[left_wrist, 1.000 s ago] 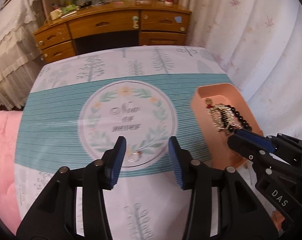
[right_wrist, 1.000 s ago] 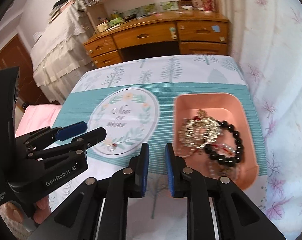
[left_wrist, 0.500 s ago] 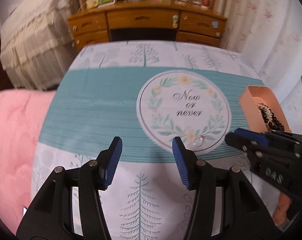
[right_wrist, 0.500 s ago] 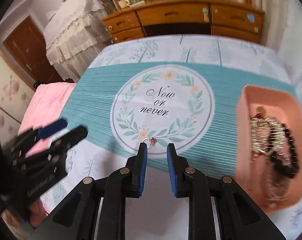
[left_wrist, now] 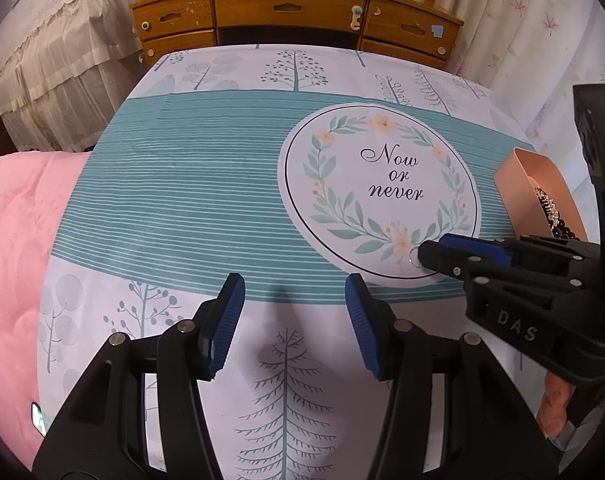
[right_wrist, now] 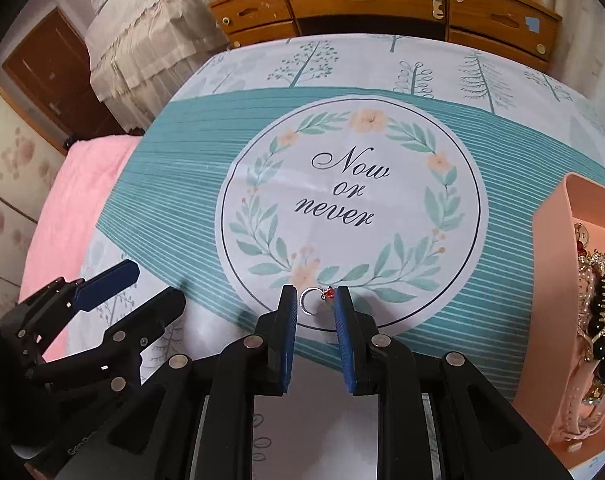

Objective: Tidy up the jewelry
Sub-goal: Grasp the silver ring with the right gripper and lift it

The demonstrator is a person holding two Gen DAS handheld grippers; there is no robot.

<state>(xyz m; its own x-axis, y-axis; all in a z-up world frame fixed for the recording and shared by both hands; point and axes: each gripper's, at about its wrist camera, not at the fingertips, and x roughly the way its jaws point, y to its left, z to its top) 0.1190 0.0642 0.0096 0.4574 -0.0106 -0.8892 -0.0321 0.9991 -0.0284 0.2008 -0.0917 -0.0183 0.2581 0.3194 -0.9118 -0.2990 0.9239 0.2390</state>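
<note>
A small silver ring with a red stone [right_wrist: 313, 301] lies on the tablecloth at the lower rim of the printed "Now or never" circle. My right gripper [right_wrist: 313, 299] is open with its two blue pads on either side of the ring, low over the cloth. In the left wrist view the ring [left_wrist: 413, 257] peeks out at the right gripper's tip. My left gripper [left_wrist: 293, 288] is open and empty, hovering over the cloth left of the ring. A pink tray [right_wrist: 554, 240] at the right holds a gold hair comb, black beads and other jewelry [right_wrist: 598, 300].
The tablecloth [left_wrist: 206, 184] covers the table; a pink blanket [left_wrist: 14, 240] lies off its left edge. A wooden desk with drawers [left_wrist: 294, 12] stands behind the table. Curtains hang at the right.
Both grippers swung left, away from the tray. My right gripper came down and forward until its pads bracket the ring. My left gripper stayed open and moved left.
</note>
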